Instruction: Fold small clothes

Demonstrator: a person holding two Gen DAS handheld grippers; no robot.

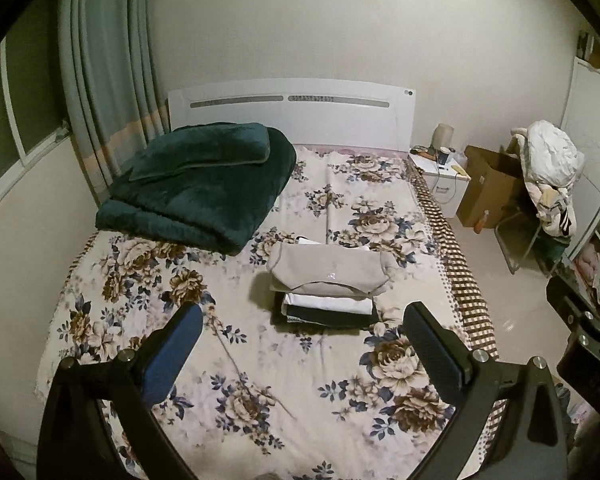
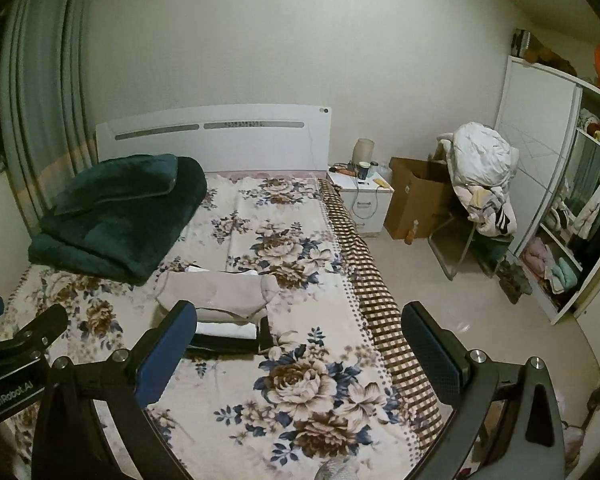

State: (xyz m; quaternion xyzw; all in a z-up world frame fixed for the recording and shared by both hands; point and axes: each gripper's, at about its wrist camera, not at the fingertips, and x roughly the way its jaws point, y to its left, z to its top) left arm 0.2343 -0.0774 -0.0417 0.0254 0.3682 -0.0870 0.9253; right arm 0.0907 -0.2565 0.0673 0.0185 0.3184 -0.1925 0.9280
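bed (image 1: 260, 360): floral sheet was spread over it | green blanket (image 1: 196, 188): was folded on the bed by its white headboard (image 1: 288, 110) | nightstand (image 2: 366, 196): was set just right of the bed's head | cardboard box (image 2: 416, 204): was placed beyond the nightstand | wardrobe (image 2: 540, 184): was stood well right of the bed

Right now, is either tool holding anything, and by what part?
Nothing held. Left tool and right tool are both open and empty; the folded clothes stack sits untouched on the bed.
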